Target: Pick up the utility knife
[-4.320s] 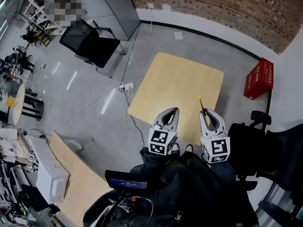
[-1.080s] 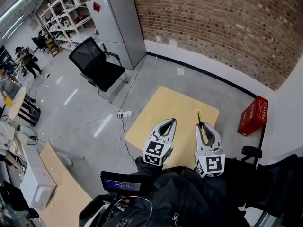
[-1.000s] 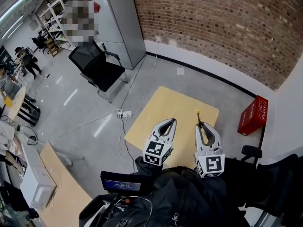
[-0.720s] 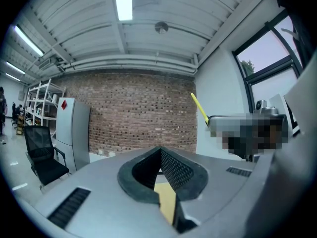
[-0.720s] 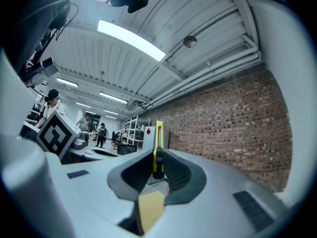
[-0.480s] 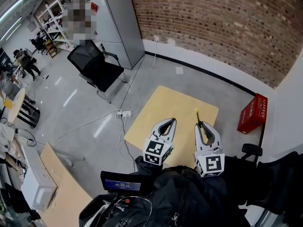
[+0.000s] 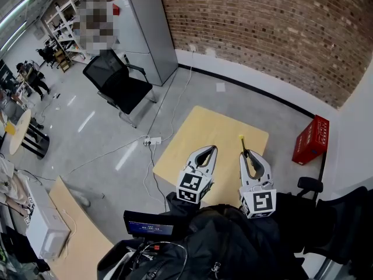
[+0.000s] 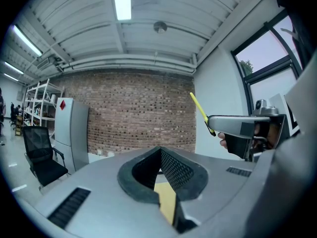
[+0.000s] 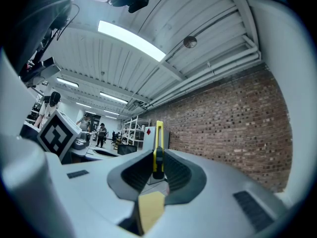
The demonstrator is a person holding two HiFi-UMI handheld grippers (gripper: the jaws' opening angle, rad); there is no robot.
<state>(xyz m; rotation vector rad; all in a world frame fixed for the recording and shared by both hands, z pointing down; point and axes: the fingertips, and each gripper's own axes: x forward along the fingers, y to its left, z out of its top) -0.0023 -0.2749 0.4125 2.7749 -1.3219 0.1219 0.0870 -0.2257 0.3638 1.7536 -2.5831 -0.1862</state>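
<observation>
The utility knife is thin and yellow with a black part. It sticks forward out of my right gripper, which is shut on it and held in the air over the near edge of the light wooden table. In the right gripper view the knife stands upright between the pads of that gripper. My left gripper hovers beside it to the left, shut on nothing. From the left gripper view, that gripper shows no load, and the knife appears at the right.
A black office chair and a grey cabinet stand to the far left of the table. A red crate sits on the floor at the right. A power strip with cables lies by the table's left edge. The brick wall runs behind.
Over the last second both grippers and the knife have held still. Compared with four seconds ago the head view has tilted up, showing the brick wall; the knife has stayed in the right gripper.
</observation>
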